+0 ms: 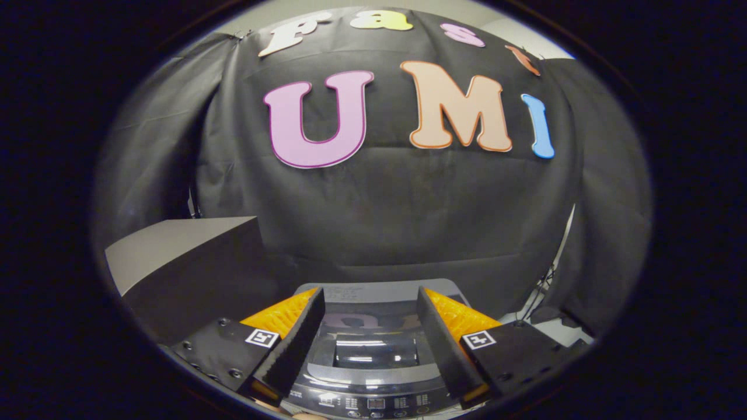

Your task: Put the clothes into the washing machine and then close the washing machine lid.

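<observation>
Gripper view shows our tongs (369,332) released, the two fingers spread wide with nothing between them but open air. Directly below and just ahead of them sits the washer (373,373), small and grey. Its glass lid (373,344) lies flat and shut, catching reflections of the lights and the wall, and its control panel (373,402) is the part of the washer nearest to us.

We see no clothes beside the washer or between the fingers. Through the glass lid we cannot tell whether they are inside. With the lid already down, we judge that the clothes are most likely in the drum and the task is at or near its end.

We hold the tongs above the washer, apart from the lid, the fingers straddling its width. That spread fits either a push on the lid just made or a hand drawing off from it.

Left of the washer stands a dark box (192,274) with a pale top, well apart from the washer. Behind the washer hangs the booth's black cloth (385,210).
</observation>
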{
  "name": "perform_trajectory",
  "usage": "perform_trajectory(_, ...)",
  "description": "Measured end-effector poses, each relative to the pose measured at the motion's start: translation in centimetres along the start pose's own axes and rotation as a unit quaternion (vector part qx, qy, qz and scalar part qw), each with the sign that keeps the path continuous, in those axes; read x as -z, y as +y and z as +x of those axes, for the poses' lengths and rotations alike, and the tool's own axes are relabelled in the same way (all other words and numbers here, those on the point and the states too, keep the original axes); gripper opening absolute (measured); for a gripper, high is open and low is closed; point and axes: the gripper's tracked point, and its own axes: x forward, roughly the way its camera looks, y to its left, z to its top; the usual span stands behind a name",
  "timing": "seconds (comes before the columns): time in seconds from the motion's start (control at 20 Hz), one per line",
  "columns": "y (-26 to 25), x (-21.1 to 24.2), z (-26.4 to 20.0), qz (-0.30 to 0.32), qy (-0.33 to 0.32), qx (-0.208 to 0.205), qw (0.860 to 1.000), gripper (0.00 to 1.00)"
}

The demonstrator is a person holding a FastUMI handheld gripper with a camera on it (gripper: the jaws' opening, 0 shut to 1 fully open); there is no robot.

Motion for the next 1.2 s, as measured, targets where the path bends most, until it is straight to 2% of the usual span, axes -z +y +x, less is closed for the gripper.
perform_trajectory(0.2, -2.9, 0.4, -3.1, 0.015, -0.03, 0.004, 0.999, 0.98)
perform_trajectory(0.4, -6.5, 1.3, -6.2, 0.001, -0.068, 0.016, 0.998, 0.98)
perform_trajectory(0.6, -8.5, 3.3, -9.5, -0.004, -0.097, 0.008, 0.995, 0.98)
perform_trajectory(0.85, -12.2, 6.3, -12.9, -0.024, -0.135, 0.022, 0.99, 0.98)
perform_trajectory(1.2, -13.2, 10.2, -17.1, -0.034, -0.179, 0.017, 0.983, 0.98)
